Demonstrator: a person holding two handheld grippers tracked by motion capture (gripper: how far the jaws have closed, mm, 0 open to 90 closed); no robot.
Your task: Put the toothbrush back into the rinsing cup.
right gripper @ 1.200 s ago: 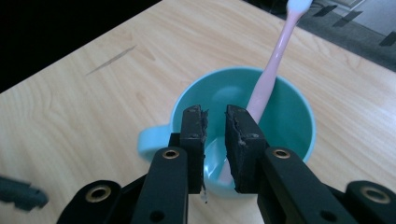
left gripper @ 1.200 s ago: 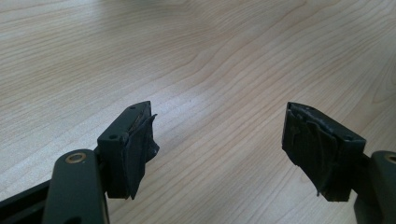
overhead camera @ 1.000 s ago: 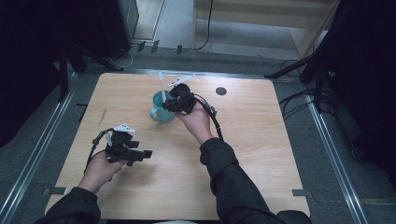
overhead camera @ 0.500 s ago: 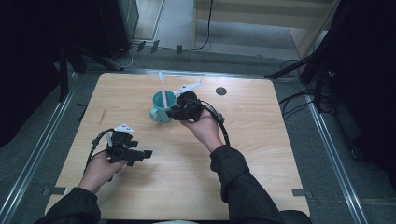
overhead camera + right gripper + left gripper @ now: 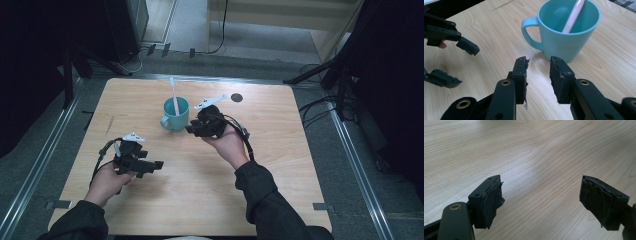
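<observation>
A light blue mug [image 5: 176,113] stands upright on the far middle of the table [image 5: 280,165], its handle turned to the near left. A pale pink toothbrush [image 5: 174,96] leans inside it, the handle end sticking up past the far rim; in the right gripper view the toothbrush [image 5: 573,17] rests against the mug's [image 5: 566,37] inner wall, and its lower end is lost in the bottom of the cup.

The right tool [image 5: 192,129] sits just right of the mug, close to it but apart. Its jaws have just been opening and now stand parted with only bare wood between them; the right tool [image 5: 538,72] points at the foot of the mug without touching it. The left tool [image 5: 152,167] lies well apart at the near left, low over the table, jaws wide apart with nothing between them, having just been opening too. In its own view the left tool [image 5: 540,195] looks along plain wood grain.

The table is light wood with rounded corners and a small dark round spot [image 5: 236,97] near its far right edge. Around it lie grey floor, metal rails [image 5: 45,150] and black cables [image 5: 320,107].

The room's left and right sides are too dark to read. The person's sleeves [image 5: 270,205] are cut off at the near edge.
</observation>
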